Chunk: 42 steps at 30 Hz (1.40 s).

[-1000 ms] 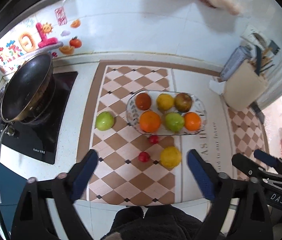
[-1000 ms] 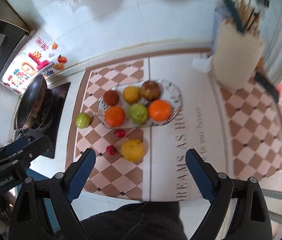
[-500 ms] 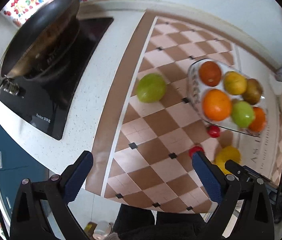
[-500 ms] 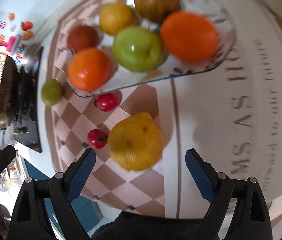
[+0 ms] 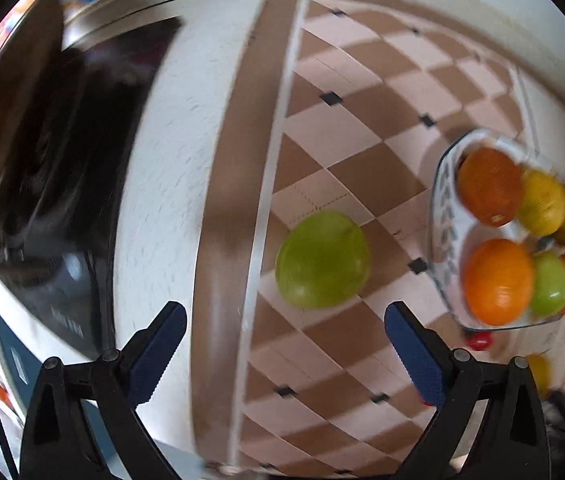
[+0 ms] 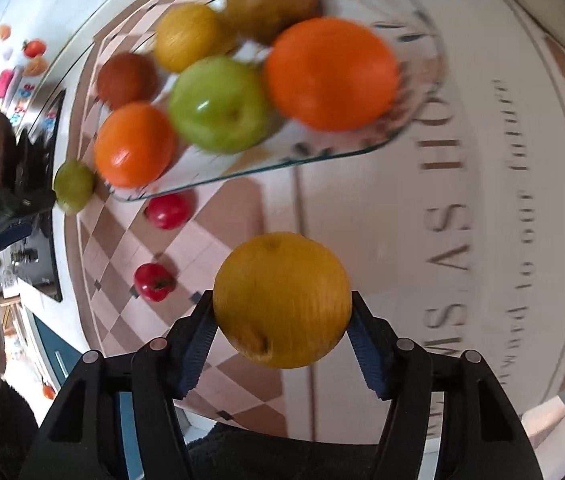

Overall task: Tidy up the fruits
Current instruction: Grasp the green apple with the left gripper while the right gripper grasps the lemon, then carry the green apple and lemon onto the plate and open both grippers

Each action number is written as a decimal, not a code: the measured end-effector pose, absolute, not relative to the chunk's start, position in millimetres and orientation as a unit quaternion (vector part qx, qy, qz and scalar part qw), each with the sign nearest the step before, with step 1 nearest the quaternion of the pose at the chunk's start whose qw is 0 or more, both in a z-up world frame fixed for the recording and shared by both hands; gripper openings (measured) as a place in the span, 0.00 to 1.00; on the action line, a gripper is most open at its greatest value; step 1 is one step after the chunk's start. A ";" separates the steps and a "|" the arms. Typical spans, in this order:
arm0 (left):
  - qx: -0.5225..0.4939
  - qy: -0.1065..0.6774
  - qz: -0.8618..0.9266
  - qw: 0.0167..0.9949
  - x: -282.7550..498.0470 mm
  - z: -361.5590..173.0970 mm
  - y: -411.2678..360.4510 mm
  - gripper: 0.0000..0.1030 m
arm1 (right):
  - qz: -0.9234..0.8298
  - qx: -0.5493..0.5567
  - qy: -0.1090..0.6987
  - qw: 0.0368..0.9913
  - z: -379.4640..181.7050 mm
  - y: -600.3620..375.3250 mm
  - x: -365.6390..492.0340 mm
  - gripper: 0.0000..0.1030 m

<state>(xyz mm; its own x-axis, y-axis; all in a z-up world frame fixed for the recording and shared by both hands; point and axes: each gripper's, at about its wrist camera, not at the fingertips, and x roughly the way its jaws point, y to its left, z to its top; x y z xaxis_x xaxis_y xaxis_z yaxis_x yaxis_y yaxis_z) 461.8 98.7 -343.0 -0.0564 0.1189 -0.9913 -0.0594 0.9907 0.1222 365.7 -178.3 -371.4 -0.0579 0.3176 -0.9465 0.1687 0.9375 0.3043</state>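
The brown-and-cream checkered mat [image 6: 210, 256] covers the worktop under my grippers, its plain cream panel printed with grey lettering to the right in the right wrist view. At the left of the left wrist view stands a black cooktop [image 5: 62, 208], blurred. On the mat rests the clear oval glass dish [image 6: 414, 124], holding six fruits: a large orange [image 6: 330, 74], a green apple [image 6: 218, 104], a second orange [image 6: 134, 144], a yellow lemon-like fruit [image 6: 190, 36], a brownish pear-like fruit [image 6: 270, 0] and a dark reddish-brown round fruit [image 6: 126, 80].

My right gripper [image 6: 282, 320] is closing its jaws on the large yellow round fruit [image 6: 282, 300] — the blue pads sit against both of its flanks, and it lies on the mat just short of the dish, near the seam with the lettered panel.

My left gripper [image 5: 282, 336] points down with jaws spread wide and nothing between them; the loose green apple [image 5: 322, 258] sits on the mat just beyond the fingertips, left of the dish and apart from it.

Two small red tomato-like fruits lie on the mat between dish and yellow fruit — one [image 6: 168, 210] close under the dish rim, the other [image 6: 154, 282] nearer my right gripper.
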 end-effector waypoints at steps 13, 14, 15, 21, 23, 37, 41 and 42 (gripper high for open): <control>0.097 0.712 -0.005 0.696 474.7 -369.7 67.4 0.53 | 0.039 0.158 0.716 0.679 -361.1 -198.5 381.6 0.64; 0.100 0.711 -0.002 0.696 477.7 -368.1 64.6 0.53 | 0.039 0.158 0.715 0.680 -360.7 -198.7 382.7 0.64; 0.104 0.712 0.001 0.695 476.2 -368.5 63.1 0.53 | 0.039 0.157 0.714 0.681 -359.5 -199.7 384.7 0.64; 0.018 0.722 0.012 0.691 449.6 -362.5 74.5 0.53 | 0.044 0.152 0.704 0.692 -359.6 -190.4 390.8 0.64; -0.023 0.731 0.011 0.682 434.6 -362.0 76.7 0.53 | 0.047 0.147 0.706 0.691 -364.0 -188.1 390.0 0.64; -0.101 0.712 0.001 0.695 404.8 -332.5 83.0 0.52 | 0.084 0.113 0.673 0.726 -345.8 -151.8 387.9 0.63; -0.137 0.698 -0.020 0.703 433.3 -308.9 77.8 0.53 | 0.093 0.134 0.650 0.742 -322.3 -154.6 394.0 0.63; -0.144 0.695 -0.024 0.704 441.7 -305.4 74.9 0.53 | 0.092 0.141 0.642 0.747 -314.6 -158.2 397.3 0.63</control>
<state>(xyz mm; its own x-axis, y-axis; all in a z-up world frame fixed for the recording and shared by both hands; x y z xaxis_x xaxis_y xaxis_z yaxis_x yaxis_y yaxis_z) 441.7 74.9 -305.4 0.0323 -0.2340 -0.9717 -0.1676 0.9572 -0.2361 397.3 -158.2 -314.6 0.1573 0.3196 -0.9344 0.0433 0.9430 0.3299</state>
